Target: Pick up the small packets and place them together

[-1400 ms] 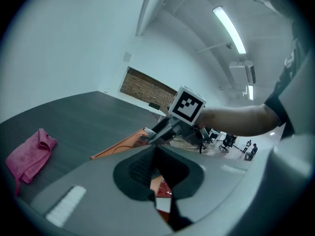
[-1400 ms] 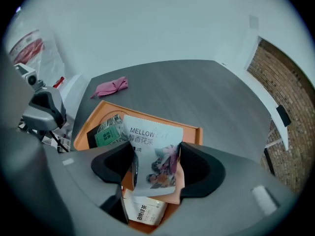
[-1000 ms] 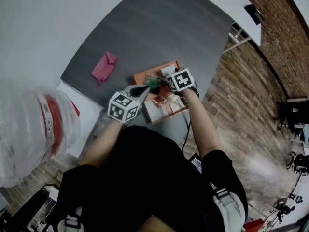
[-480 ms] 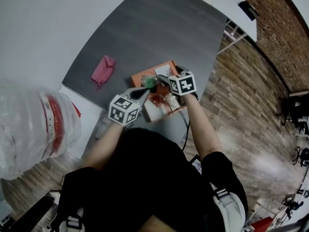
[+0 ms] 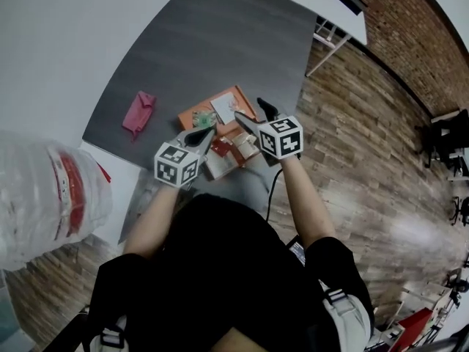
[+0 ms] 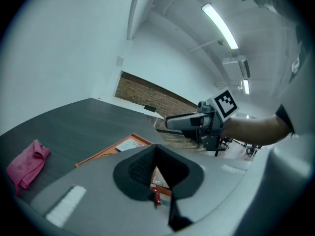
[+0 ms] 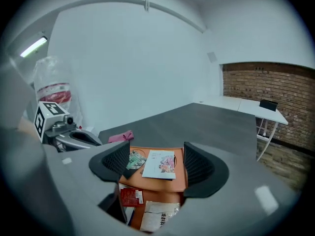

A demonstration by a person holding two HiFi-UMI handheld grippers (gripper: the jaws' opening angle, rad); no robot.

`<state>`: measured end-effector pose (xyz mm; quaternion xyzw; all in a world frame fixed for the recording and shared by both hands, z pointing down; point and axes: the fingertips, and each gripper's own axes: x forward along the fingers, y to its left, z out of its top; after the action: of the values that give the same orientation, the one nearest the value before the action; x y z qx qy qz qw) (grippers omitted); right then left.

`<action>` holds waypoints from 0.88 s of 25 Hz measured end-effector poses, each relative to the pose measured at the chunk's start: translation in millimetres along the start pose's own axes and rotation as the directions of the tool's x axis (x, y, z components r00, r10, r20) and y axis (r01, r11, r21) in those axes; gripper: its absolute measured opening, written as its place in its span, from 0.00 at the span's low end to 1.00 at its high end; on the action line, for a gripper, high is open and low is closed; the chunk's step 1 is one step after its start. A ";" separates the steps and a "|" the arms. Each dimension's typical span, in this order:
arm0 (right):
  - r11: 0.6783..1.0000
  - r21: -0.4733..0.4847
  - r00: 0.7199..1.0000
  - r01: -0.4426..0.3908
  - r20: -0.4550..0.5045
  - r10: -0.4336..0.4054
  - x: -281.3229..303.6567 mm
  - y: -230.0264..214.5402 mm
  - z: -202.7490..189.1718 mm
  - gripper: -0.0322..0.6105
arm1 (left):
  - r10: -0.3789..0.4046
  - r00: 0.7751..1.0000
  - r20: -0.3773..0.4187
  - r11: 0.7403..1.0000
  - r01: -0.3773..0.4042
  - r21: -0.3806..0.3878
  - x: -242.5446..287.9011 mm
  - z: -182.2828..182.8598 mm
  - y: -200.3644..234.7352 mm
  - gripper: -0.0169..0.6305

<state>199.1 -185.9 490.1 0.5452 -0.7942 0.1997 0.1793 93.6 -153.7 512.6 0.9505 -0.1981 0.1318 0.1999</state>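
Below the right gripper (image 7: 156, 156), jaws apart, just closing slightly, nothing between, we logged packets (image 7: 129, 196) scattered on the tray (image 7: 172, 183). The left gripper (image 6: 156, 154) was closed. Risk, we judged: flat packets slipping from a shallow grip.

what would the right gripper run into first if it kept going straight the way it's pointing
The right gripper would probably meet the white packet on the orange tray, centred between its jaws; depth is unclear. The jaws have just been closing slightly but stand apart, gripping nothing.
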 end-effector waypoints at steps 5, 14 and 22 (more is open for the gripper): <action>0.999 -0.030 0.988 -0.011 0.155 0.016 -47.9 0.0 8.2 0.40 | 0.030 0.998 0.046 0.999 -0.031 0.010 6.7 4.6 -7.8 0.03; 0.982 -0.158 0.994 -0.108 -0.014 0.107 -39.0 37.8 -53.4 0.06 | 0.111 0.992 0.064 0.993 -0.108 -0.050 -1.2 -12.3 0.2 0.03; 0.961 -0.201 0.970 -0.192 -0.185 0.155 -20.8 45.0 -86.6 0.08 | 0.156 0.985 0.072 0.984 -0.149 -0.097 -11.9 -19.7 9.4 0.03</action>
<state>169.8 -110.3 548.3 0.4318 -0.8382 0.1719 0.2855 75.6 -149.2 529.2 0.9268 -0.2841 0.0998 0.2245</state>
